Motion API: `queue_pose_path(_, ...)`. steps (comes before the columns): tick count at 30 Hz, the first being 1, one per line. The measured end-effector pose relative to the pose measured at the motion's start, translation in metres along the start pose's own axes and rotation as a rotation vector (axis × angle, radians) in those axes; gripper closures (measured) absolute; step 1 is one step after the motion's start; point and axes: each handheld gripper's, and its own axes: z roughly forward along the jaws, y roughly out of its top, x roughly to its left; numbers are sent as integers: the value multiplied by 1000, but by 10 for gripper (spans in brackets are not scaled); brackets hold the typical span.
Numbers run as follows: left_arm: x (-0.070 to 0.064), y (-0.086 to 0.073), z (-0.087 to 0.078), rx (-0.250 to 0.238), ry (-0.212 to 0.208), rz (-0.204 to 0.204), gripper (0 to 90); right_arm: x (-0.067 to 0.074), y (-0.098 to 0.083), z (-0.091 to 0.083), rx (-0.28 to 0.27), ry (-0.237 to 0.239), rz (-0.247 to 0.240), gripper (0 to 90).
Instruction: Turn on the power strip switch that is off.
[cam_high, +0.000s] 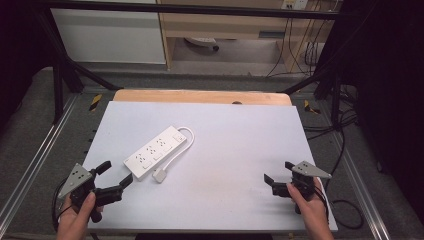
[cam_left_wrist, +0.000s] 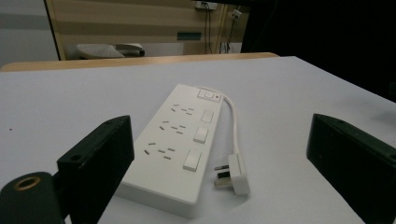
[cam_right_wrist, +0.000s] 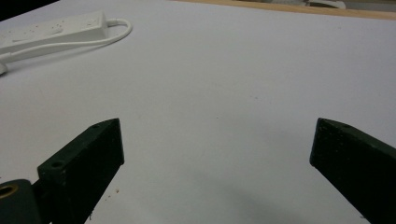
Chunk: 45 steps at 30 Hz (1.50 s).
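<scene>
Strip (cam_high: 154, 151), white, lies flat on tabletop (cam_high: 230, 150), left of centre. Long axis runs diagonal: near end points to the near-left corner, far end with the switch points away and right. Three socket rows face up, a rocker switch beside each. Cord (cam_high: 181, 145) leaves the far end, loops right and comes back along the strip's right side to plug (cam_high: 160, 175), which lies on the tabletop just beside the near end, pins toward the strip.

Left tongs (cam_high: 116, 176) wide open, holding nothing, aimed at the strip's near end. Upper jaw tip sits near the strip's near corner; whether it touches, cannot tell. In the left gripper view the strip (cam_left_wrist: 175, 142) and plug (cam_left_wrist: 236, 175) lie between the two spread jaws.

Right tongs (cam_high: 278, 172) wide open too, empty, near the tabletop's right near corner, well apart from the strip. In the right gripper view bare tabletop (cam_right_wrist: 224, 93) lies between the jaws, with the strip (cam_right_wrist: 51, 30) far off at upper left.

Strip is well in from every edge. Right half of the tabletop is bare.
</scene>
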Motion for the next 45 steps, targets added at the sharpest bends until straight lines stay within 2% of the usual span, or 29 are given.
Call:
queue_pose_path(7, -5, 8, -1, -5, -3, 23, 65, 1, 0, 1, 6, 0, -8, 32)
queue_pose_path(13, -4, 12, 3, -8, -1, 5, 72, -3, 1, 1, -14, -1, 3, 37)
queue_pose_path(19, -6, 18, 12, -16, 6, 2, 78, 0, 1, 1, -10, 2, -12, 37)
queue_pose_path(32, -18, 28, 25, -4, -41, 45, 81, 6, 3, -1, -6, 1, -38, 38)
queue_pose_path(35, -19, 28, 27, 0, -4, 35, 73, 6, 3, -1, -3, 3, -38, 40)
queue_pose_path(45, -14, 37, 31, 0, -2, 45, 76, 5, 3, -2, 2, 17, -35, 41)
